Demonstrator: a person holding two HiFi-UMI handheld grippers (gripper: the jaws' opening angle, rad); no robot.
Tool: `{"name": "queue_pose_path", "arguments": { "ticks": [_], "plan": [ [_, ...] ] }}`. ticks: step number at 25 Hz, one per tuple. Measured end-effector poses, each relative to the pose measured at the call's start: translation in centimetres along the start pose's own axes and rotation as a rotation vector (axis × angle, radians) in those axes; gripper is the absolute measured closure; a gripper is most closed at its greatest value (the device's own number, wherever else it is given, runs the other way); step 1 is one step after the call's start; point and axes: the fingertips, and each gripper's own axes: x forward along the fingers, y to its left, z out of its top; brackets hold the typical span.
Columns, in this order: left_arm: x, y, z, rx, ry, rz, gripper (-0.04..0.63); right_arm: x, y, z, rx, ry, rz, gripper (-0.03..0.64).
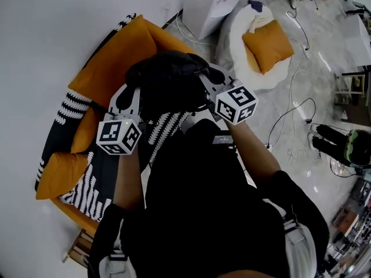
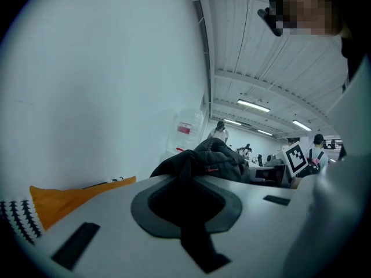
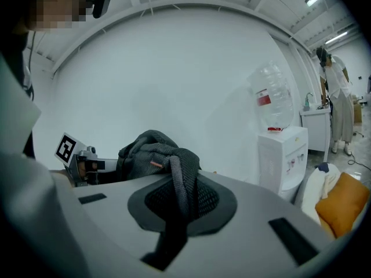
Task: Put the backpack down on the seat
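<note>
In the head view I hold a black backpack in the air over an orange seat with black-and-white patterned cushions. My left gripper is at the bag's left side and my right gripper at its right side. In the left gripper view the left gripper is shut on a black strap of the backpack. In the right gripper view the right gripper is shut on a grey mesh shoulder strap of the backpack. The bag hides most of the seat's middle.
A white round chair with an orange cushion stands to the right of the seat. A white water dispenser stands by the wall. Cables lie on the shiny floor. The white wall runs behind the seat.
</note>
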Motion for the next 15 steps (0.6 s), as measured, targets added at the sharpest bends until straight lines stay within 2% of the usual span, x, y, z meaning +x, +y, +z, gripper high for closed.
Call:
{"name": "queue_pose_path", "arguments": {
  "ticks": [8, 15],
  "plan": [
    [4.6, 3.8, -2.6, -0.015, 0.079, 0.061, 0.552, 5.3, -3.7, -2.6, 0.033, 0.064, 0.017, 0.574],
    [7.6, 7.5, -6.5, -0.073, 0.176, 0.123, 0.552, 10.3, -6.3, -5.9, 0.08, 0.157, 0.054, 0.574]
  ]
}}
